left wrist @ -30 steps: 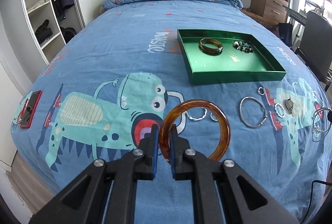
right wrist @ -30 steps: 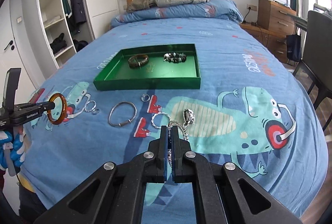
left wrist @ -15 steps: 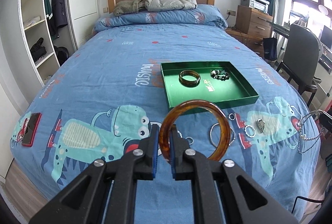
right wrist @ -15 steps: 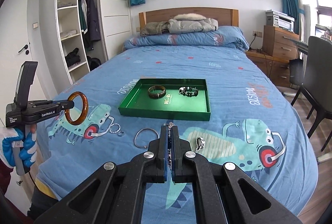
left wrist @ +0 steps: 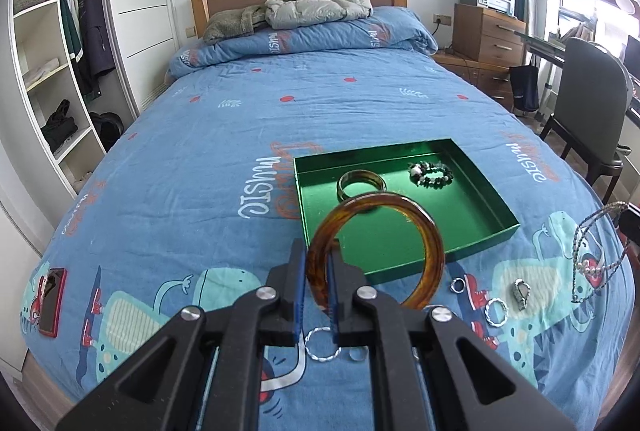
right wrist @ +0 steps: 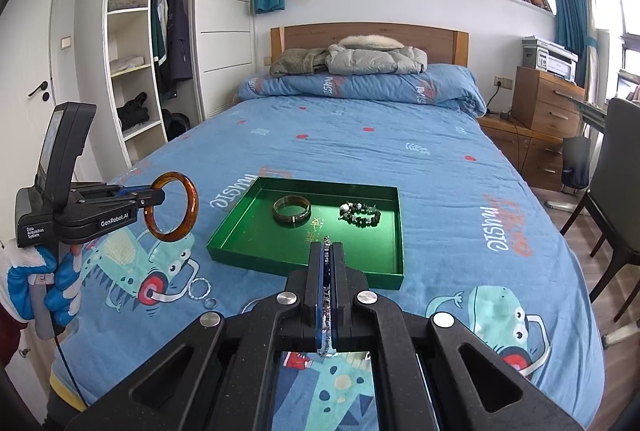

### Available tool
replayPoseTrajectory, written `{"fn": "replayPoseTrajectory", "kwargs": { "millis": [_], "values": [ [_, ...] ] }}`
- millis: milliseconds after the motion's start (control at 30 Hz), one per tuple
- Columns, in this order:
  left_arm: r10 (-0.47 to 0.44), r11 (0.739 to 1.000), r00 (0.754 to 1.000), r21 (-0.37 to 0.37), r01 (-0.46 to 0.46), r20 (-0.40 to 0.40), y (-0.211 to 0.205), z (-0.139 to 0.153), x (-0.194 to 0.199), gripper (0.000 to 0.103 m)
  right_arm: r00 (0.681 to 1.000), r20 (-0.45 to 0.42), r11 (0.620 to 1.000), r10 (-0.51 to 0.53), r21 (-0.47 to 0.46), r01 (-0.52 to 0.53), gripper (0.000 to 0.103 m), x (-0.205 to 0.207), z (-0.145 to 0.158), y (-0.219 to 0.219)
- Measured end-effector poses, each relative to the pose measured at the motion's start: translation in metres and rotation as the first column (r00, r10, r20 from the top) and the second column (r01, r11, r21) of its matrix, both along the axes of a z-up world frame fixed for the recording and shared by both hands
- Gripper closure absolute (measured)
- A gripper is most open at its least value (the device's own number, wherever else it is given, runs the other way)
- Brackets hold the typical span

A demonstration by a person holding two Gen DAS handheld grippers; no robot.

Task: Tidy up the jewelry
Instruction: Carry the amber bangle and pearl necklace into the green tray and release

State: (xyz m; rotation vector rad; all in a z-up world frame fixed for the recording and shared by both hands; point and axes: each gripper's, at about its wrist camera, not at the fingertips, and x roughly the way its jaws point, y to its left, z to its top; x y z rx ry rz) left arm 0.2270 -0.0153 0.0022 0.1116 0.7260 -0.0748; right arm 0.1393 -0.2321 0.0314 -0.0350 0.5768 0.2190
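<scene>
Pinching an amber bangle [left wrist: 376, 251], left tongs [left wrist: 317, 271]; right tongs [right wrist: 328, 263] clamp a silver chain [right wrist: 326, 311].

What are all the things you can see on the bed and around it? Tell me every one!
amber bangle: one, orange-brown, held up in the left gripper
silver chain: one, silvery, hanging from the right gripper
green tray: one, green, on the bed
dark bangle: one, brownish, in the tray
bead bracelet: one, dark with pale beads, in the tray
small rings: several, silver, on the blanket near the tray
pendant: one, silvery, on the blanket
phone: one, red case, bed's left edge
jackets: two, grey, at the headboard
chair: one, dark, right of bed
left gripper: one, black, shut on bangle
right gripper: one, black, shut on chain
gloved hand: one, blue-white, holding the left gripper
</scene>
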Motion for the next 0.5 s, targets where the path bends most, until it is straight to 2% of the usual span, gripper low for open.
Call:
{"fn": "replayPoseTrajectory", "kwargs": {
  "millis": [300, 500],
  "values": [
    [-0.004, 0.996, 0.996, 0.087, 0.011, -0.088, -0.026, -0.056, 0.085, 0.094, 0.998, -0.060, 1.000, 0.014, -0.002, -0.014, 0.101, 0.103, -0.040, 0.012],
    [-0.026, 0.995, 0.985, 0.093, 0.042, -0.170, -0.041, -0.097, 0.122, 0.094, 0.992, -0.108, 0.998, 0.063, 0.038, -0.059, 0.101, 0.160, -0.072, 0.026]
  ]
}}
